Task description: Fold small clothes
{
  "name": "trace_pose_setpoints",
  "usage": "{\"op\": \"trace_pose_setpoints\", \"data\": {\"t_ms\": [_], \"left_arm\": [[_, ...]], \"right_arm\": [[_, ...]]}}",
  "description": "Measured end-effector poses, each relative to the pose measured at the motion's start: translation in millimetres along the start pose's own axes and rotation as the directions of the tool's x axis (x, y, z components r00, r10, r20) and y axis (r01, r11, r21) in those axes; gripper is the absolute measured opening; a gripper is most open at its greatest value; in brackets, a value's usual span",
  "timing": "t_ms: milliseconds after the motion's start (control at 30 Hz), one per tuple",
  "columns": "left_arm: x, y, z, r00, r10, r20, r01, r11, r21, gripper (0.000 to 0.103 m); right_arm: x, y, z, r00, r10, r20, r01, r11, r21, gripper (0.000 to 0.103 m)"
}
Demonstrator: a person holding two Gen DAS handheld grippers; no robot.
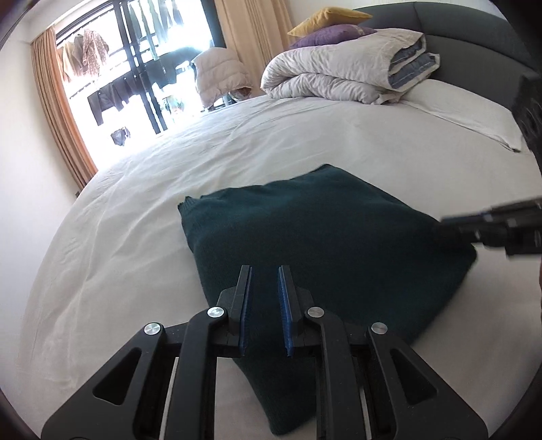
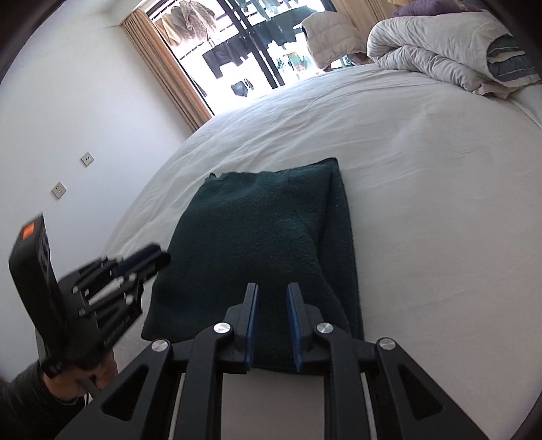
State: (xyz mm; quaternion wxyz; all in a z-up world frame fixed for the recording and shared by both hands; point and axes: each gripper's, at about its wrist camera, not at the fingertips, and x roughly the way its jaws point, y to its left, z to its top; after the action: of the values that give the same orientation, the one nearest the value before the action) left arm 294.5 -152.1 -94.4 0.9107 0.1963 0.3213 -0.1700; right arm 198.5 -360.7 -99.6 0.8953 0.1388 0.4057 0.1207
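A folded dark green sweater lies on a white bed. The left gripper and the right gripper hover above it, jaws slightly parted, pinching nothing.

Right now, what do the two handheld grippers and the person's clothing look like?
Both the left gripper and right gripper are black, angular linkages with silver pivot bolts and blue finger pads. The left one's body carries an orange mark. A dark sleeve covers that arm.

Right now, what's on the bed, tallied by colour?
Dark green: 1, folded knitted garment
Pale grey: 1, rolled quilted duvet
Purple: 1, velvety cushion
Yellow: 1, cushion
Total: 4, all on the white bedsheet
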Motion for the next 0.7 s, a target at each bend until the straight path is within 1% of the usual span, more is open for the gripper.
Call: {"op": "trace_pose_setpoints", "data": {"t_ms": [33, 67, 100, 133, 200, 267, 333, 367, 433, 467, 500, 533, 567, 600, 633, 700], "left_arm": [[16.4, 3.7, 9.3, 0.999, 0.010, -0.031, -0.010, 1.000, -0.001, 0.015], [32.0, 6.0, 14.6, 0.998, 0.015, -0.068, -0.015, 1.000, -0.003, 0.015], [45.9, 7.1, 15.5, 0.993, 0.013, -0.113, -0.013, 1.000, 0.002, 0.015], [56.6, 4.0, 13.2, 0.990, 0.022, -0.140, -0.020, 1.000, 0.017, 0.014], [55.3, -9.1, 4.5, 0.991, 0.084, -0.102, -0.077, 0.994, 0.077, 0.014], [51.9, -20.5, -6.6, 0.988, 0.139, -0.074, -0.130, 0.985, 0.118, 0.014], [49.1, -24.6, -13.3, 0.985, 0.160, -0.061, -0.152, 0.981, 0.118, 0.014], [47.3, -23.6, -13.9, 0.986, 0.154, -0.065, -0.146, 0.983, 0.106, 0.014], [43.9, -19.2, -12.8, 0.989, 0.127, -0.076, -0.121, 0.989, 0.081, 0.014], [42.3, -17.2, -12.5, 0.990, 0.117, -0.081, -0.111, 0.991, 0.073, 0.014], [40.3, -15.0, -12.1, 0.991, 0.106, -0.087, -0.101, 0.993, 0.062, 0.014], [38.4, -12.7, -11.6, 0.991, 0.096, -0.096, -0.092, 0.995, 0.047, 0.014], [35.7, -10.6, -12.7, 0.991, 0.090, -0.103, -0.087, 0.995, 0.038, 0.014], [33.8, -13.2, -12.6, 0.990, 0.087, -0.111, -0.083, 0.996, 0.033, 0.015], [31.0, -12.9, -11.5, 0.990, 0.082, -0.118, -0.079, 0.996, 0.030, 0.015], [24.6, -9.4, -9.2, 0.989, 0.060, -0.133, -0.059, 0.998, 0.010, 0.015]], "right_arm": [[8.5, -1.9, -2.6, 1.000, -0.016, -0.025, 0.016, 1.000, -0.003, 0.019], [15.8, -3.1, -6.6, 0.998, -0.043, -0.044, 0.043, 0.999, -0.017, 0.012], [18.3, -4.3, -11.3, 0.998, -0.050, -0.043, 0.049, 0.998, -0.033, 0.007], [17.9, -6.8, -14.4, 0.998, -0.046, -0.032, 0.045, 0.998, -0.043, 0.007], [13.8, -11.0, -21.4, 0.999, -0.035, -0.014, 0.034, 0.998, -0.058, 0.007], [8.4, -12.4, -28.8, 0.999, -0.035, 0.000, 0.034, 0.997, -0.070, 0.007], [0.2, -12.1, -34.9, 0.999, -0.049, 0.013, 0.050, 0.995, -0.083, 0.007], [-7.4, -12.6, -37.7, 0.999, -0.047, 0.024, 0.049, 0.996, -0.079, 0.008], [-25.2, -18.5, -38.2, 0.998, -0.016, 0.063, 0.019, 0.999, -0.041, 0.026], [-35.2, -23.3, -34.9, 0.995, -0.005, 0.099, 0.007, 1.000, -0.017, 0.042], [-43.5, -27.8, -30.4, 0.991, -0.012, 0.135, 0.011, 1.000, 0.005, 0.059], [-48.5, -32.5, -25.1, 0.987, -0.020, 0.162, 0.017, 1.000, 0.023, 0.065], [-49.3, -37.3, -18.2, 0.986, -0.024, 0.166, 0.017, 0.999, 0.040, 0.068], [-46.1, -40.7, -10.7, 0.989, -0.019, 0.150, 0.011, 0.998, 0.057, 0.068], [-42.0, -43.1, -3.0, 0.991, -0.004, 0.134, -0.006, 0.998, 0.069, 0.068], [-29.7, -45.9, 10.9, 0.993, 0.055, 0.100, -0.063, 0.995, 0.074, 0.069]]}}
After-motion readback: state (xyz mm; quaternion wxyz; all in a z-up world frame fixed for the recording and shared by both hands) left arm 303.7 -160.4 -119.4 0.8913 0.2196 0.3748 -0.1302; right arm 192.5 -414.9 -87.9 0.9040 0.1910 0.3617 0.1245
